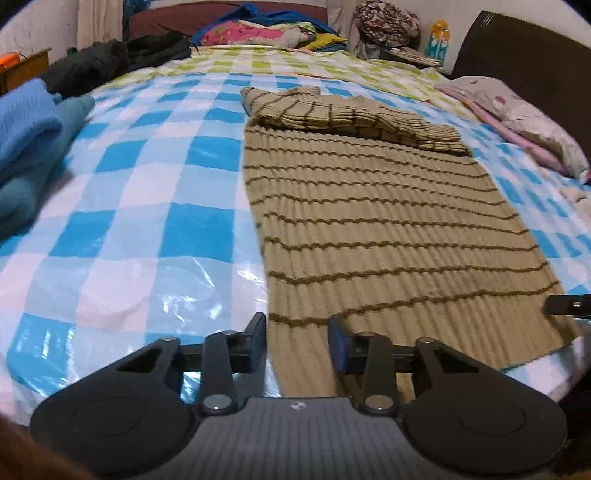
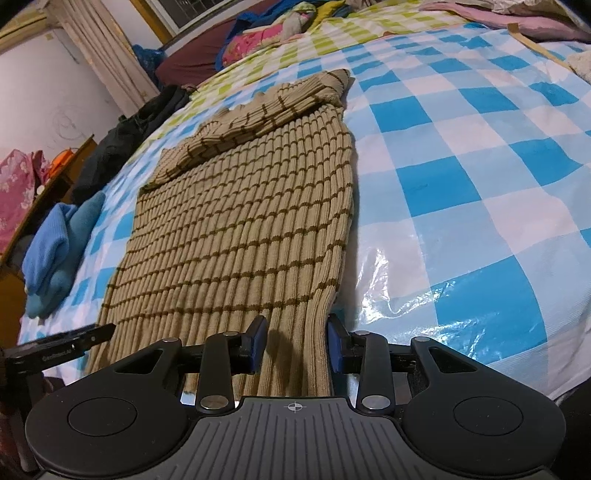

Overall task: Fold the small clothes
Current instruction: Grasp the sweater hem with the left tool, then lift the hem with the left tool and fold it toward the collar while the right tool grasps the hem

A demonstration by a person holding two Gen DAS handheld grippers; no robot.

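A tan ribbed sweater with thin brown stripes [image 1: 369, 206] lies flat on a blue-and-white checked plastic sheet [image 1: 147, 177], its sleeves folded across the far end. It also shows in the right wrist view [image 2: 240, 221]. My left gripper [image 1: 297, 341] is open, its jaws astride the sweater's near left hem corner. My right gripper [image 2: 295, 341] is open, its jaws astride the near right hem corner. The right gripper's tip shows at the left wrist view's right edge [image 1: 565, 304]; the left gripper's tip shows at the right wrist view's left edge [image 2: 74, 343].
Folded blue clothes [image 1: 29, 147] lie at the left of the sheet, also in the right wrist view [image 2: 55, 251]. Dark clothes [image 1: 110, 62] and colourful bedding [image 1: 258, 33] lie at the far end. A pink-patterned pillow [image 1: 524, 118] lies far right. The bed edge is just under the grippers.
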